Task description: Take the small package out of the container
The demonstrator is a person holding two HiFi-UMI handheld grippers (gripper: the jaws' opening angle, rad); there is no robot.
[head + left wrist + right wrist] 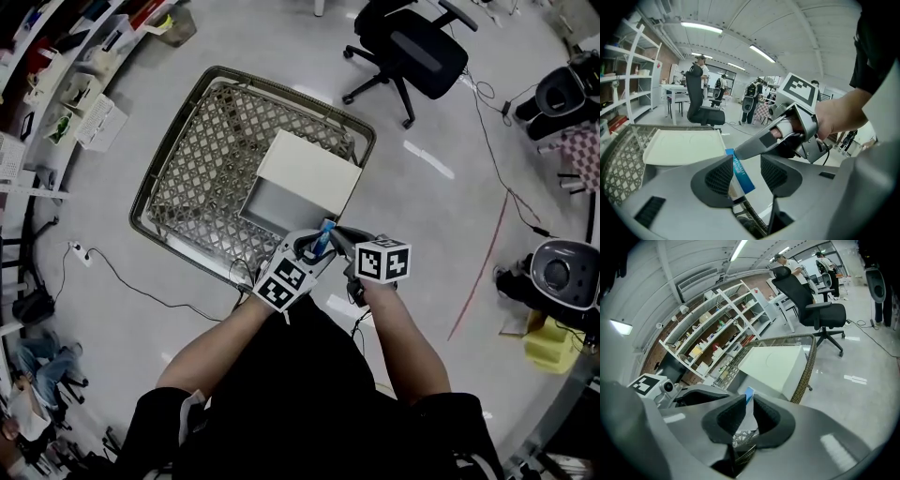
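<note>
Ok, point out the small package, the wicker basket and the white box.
small package (323,236): head view, its blue upper end.
wicker basket (202,159): head view, bare lattice floor.
white box (309,169): head view, middle of its top panel.

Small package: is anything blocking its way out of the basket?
Nothing visible does. The right gripper has its jaws pinched on the small package above the basket's near rim. The white box sits beyond it, and the left gripper's open jaws flank it.

small package (749,394) base hidden behind fingers (727,420)
</note>
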